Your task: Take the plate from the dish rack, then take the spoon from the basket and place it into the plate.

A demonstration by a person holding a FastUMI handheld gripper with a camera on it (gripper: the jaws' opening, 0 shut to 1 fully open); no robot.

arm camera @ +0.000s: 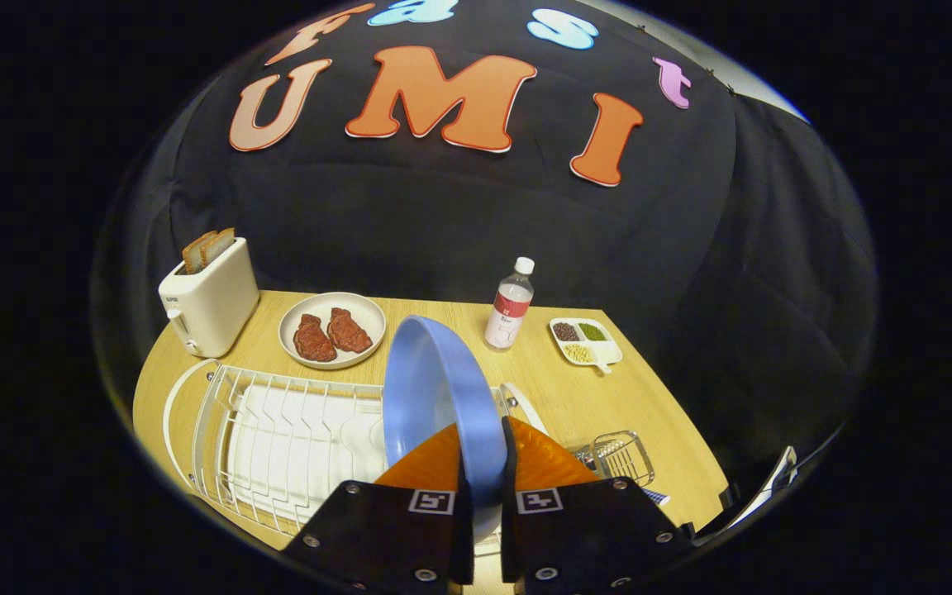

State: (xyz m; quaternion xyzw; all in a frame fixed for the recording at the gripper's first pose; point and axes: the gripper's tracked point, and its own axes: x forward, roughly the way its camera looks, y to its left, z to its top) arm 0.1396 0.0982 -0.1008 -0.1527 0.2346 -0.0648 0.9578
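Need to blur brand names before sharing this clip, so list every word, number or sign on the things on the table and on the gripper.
Bottle: its red and white label carries print, too blurred to read.
Toaster: a small dark mark near the top edge, too small to read.
Gripper, shut on the blue plate: a square black-and-white marker on each finger, a pattern, no words.

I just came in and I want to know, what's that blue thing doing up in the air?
A person's handheld gripper is shut on a blue plate, holding it on edge above the white dish rack. The spoon waits in the small wire basket beside the fingers. Beyond them sit a toaster, a plate of meat and a bottle.
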